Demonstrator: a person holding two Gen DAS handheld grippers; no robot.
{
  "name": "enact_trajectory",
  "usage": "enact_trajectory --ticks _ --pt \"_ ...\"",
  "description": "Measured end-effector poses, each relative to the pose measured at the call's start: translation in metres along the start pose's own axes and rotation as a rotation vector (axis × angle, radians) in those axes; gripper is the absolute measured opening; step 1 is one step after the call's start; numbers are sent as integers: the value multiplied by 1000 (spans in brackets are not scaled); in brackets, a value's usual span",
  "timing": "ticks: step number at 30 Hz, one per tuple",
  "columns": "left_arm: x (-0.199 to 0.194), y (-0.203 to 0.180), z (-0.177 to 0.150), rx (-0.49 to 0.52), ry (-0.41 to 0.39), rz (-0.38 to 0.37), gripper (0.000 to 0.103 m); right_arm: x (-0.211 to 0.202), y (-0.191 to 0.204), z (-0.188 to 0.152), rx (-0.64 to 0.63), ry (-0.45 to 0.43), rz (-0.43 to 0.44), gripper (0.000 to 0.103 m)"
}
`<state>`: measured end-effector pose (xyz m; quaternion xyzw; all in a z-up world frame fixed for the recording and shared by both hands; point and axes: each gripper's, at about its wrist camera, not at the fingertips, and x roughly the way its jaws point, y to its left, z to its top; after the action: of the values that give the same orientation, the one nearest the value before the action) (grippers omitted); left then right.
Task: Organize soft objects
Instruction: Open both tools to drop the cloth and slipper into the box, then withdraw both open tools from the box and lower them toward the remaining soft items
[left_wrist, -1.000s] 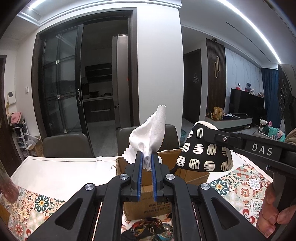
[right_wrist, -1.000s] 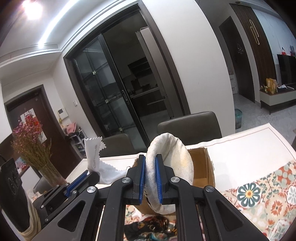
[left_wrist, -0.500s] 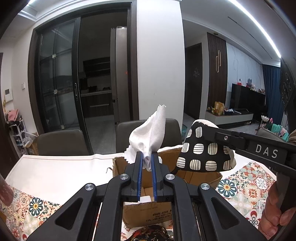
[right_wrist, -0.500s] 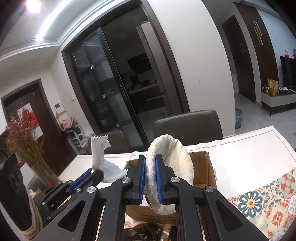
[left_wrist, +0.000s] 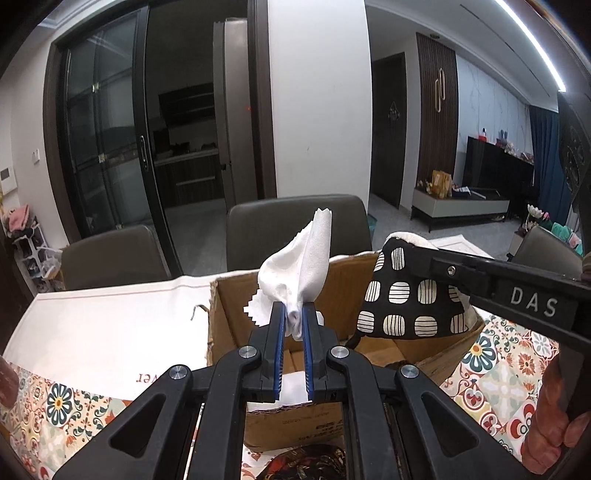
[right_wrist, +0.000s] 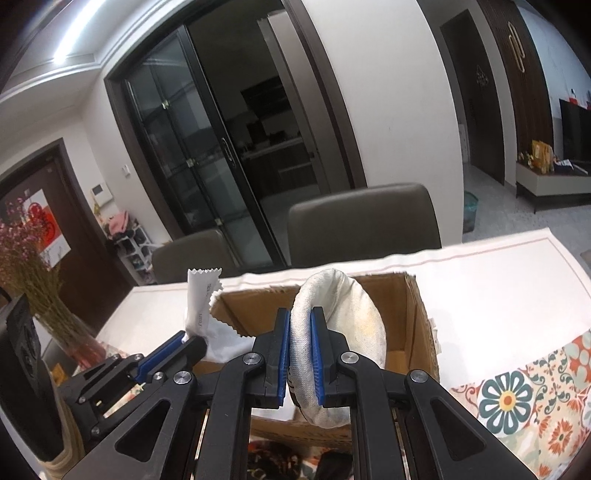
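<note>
My left gripper (left_wrist: 294, 314) is shut on a white cloth with pinked edges (left_wrist: 301, 266), which stands up above the open cardboard box (left_wrist: 236, 314). My right gripper (right_wrist: 300, 321) is shut on a round padded piece (right_wrist: 354, 325), cream on one side and black with cream patches on the other (left_wrist: 402, 302). Both soft things hang over the box opening. In the right wrist view the left gripper (right_wrist: 184, 338) and its white cloth (right_wrist: 201, 295) sit at the box's left rim. A white item (left_wrist: 291, 387) lies inside the box.
The box stands on a table with a white runner (left_wrist: 110, 325) and a floral patterned cloth (right_wrist: 517, 398). A dark patterned fabric (left_wrist: 310, 463) lies in front of the box. Grey chairs (right_wrist: 362, 225) line the far side. A vase of dried flowers (right_wrist: 44, 295) stands at left.
Both grippers have moved forward and down towards the box, which now looks larger and closer beneath the held cloth and padded piece. Both stay shut on their loads.
</note>
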<state>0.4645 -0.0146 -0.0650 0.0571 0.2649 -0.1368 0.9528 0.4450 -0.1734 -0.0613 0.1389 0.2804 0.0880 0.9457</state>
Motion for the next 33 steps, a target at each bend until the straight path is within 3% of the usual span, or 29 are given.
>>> enact_trajectory --ticks 8,10,11,15,23,33 --pt "16 -7 -3 13 50 -1 13 26 -11 -6 7 77 -17 13" --pt "18 -9 -3 19 60 -2 31 30 -13 -7 10 91 -23 13" --pt "20 -9 -2 19 68 -4 34 31 -14 -8 13 95 -24 14" --pt "19 -9 0 12 71 -3 35 31 -17 -10 24 108 -41 33" --pt "-6 -5 2 -9 33 1 38 11 -10 -11 13 94 -70 33" --pt "-54 -3 0 -29 -15 14 38 -41 13 -12 -26 42 -84 33"
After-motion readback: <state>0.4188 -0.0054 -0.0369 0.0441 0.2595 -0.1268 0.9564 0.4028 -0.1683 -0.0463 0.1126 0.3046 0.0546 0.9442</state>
